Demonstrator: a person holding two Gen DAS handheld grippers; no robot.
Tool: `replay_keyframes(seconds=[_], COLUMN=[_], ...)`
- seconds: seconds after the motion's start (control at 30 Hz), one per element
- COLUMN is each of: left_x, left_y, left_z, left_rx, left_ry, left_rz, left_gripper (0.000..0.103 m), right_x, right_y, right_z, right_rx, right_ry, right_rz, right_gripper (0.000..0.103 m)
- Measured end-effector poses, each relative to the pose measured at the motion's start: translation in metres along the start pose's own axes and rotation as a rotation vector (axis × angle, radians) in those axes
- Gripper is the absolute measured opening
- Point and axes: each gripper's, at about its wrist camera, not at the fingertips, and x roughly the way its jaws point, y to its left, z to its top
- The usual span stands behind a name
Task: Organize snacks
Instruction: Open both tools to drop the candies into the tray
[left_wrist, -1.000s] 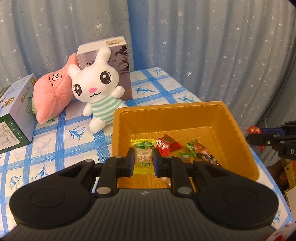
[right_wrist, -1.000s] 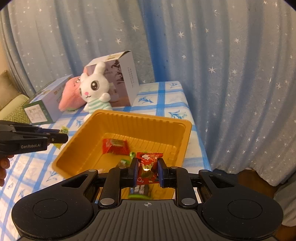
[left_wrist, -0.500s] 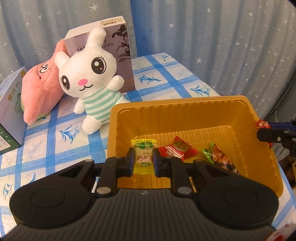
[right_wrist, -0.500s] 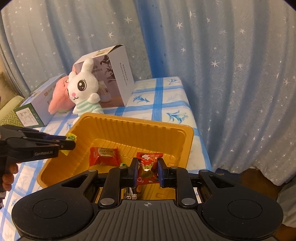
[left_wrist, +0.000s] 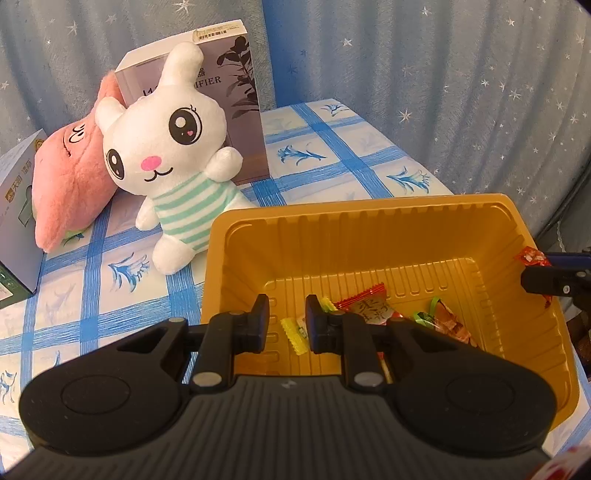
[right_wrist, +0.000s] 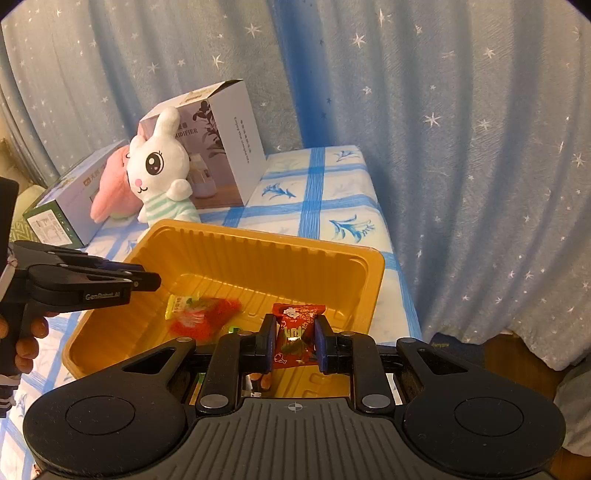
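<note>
An orange plastic tray (left_wrist: 369, 229) (right_wrist: 325, 254) sits on the blue-checked tablecloth and holds several wrapped snacks. My left gripper (left_wrist: 287, 321) is open over the tray's near left corner; the yellow-green candy (left_wrist: 295, 334) lies loose on the tray floor just below its fingers, also seen in the right wrist view (right_wrist: 181, 304). A red candy (left_wrist: 369, 306) and a green-orange one (left_wrist: 443, 325) lie beside it. My right gripper (right_wrist: 294, 338) is shut on a red candy (right_wrist: 297, 332) held above the tray's right side; it shows at the right edge of the left wrist view (left_wrist: 532, 256).
A white bunny plush (left_wrist: 173, 147), a pink plush (left_wrist: 66, 177) and a humidifier box (left_wrist: 236, 92) stand behind the tray. A green-white box (right_wrist: 62, 206) is at far left. The table's right edge (right_wrist: 391, 236) meets the starred blue curtain.
My left gripper has opened and let the yellow-green candy drop into the tray. Both grippers have moved further over the tray; the right still holds its red candy.
</note>
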Motion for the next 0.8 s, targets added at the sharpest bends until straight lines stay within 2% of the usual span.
replay_keyframes(seconds=[0.47,0.67,0.77,0.8], left_x=[-0.022,-0.033,-0.038,-0.040], left_y=[0.008,0.007,0.005,0.005], left_z=[-0.009,-0.017,-0.021,-0.022], left_rx=[-0.054,-0.066,-0.070,-0.072], left_ry=[-0.014,-0.018,-0.020,-0.019], left_rz=[-0.024,-0.027,-0.032,-0.034], left_gripper=[0.019,0.021,0.024,0.024], right_x=[0.016,0.021,0.021,0.020], right_y=[0.001,0.000,-0.002,-0.002], right_z=[0.005,0.007,0.008,0.007], right_rx=[-0.016,-0.006,-0.005,-0.009], right_ry=[0.001,-0.036,-0.036,-0.034], right_rz=[0.006,0.000,0.005,0.005], right_gripper=[0.022,0.022,0.025,0.029])
